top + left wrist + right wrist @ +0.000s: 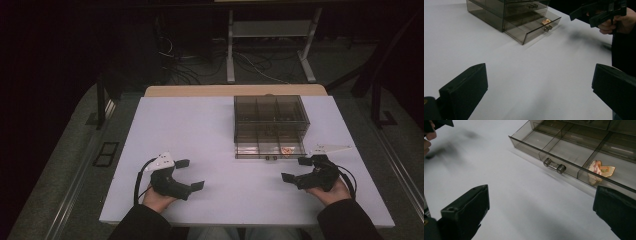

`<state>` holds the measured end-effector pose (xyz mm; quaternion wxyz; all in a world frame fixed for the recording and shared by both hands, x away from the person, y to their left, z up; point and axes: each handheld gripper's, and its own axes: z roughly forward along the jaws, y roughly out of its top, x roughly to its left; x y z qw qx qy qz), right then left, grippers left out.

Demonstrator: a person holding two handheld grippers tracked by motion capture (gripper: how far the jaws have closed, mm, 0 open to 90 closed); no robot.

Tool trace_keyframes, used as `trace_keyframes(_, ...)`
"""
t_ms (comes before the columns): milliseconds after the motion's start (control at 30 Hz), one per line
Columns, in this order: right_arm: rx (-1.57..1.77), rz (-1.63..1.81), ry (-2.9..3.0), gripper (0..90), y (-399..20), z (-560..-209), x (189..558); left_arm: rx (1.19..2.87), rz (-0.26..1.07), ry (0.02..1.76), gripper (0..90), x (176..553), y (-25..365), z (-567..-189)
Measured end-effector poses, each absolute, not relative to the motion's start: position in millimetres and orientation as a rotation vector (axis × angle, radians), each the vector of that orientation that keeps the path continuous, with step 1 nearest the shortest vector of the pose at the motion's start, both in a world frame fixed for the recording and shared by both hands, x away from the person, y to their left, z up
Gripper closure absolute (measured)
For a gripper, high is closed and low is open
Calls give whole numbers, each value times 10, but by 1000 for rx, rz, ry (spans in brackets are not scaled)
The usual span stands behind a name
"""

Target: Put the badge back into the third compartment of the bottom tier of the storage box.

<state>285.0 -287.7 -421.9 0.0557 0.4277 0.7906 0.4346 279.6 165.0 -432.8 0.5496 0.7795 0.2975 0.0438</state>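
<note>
A white table (210,135) filled the high view, with a person's 2 forearms coming in from the bottom edge. At the left, the left gripper (189,173) rested near the table's front edge, its jaws spread wide and holding nothing; its own view showed both black jaws far apart over bare tabletop. Farther right and toward the back stood a smoky clear drawer box (270,125), its bottom drawer (574,150) pulled out toward the person. The drawer's long front wall ran left to right across the table, with a small metal handle (554,165) at its middle. In the drawer's right-hand compartment lay a small pink and orange item (601,170), too small to identify. At the right, the right gripper (296,169) sat just in front of that drawer corner, jaws also wide apart and empty. The item lay just ahead of the right gripper, well apart from the left, so the right hand seemed better placed to reach it.
</note>
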Motion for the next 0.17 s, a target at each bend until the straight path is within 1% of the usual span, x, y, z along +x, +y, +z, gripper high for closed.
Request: trace_keyframes(167, 1271, 1337, 2381, 0, -2878, -4232, 2808, 1857, 97, 707, 0, 2805, 1648, -4337)
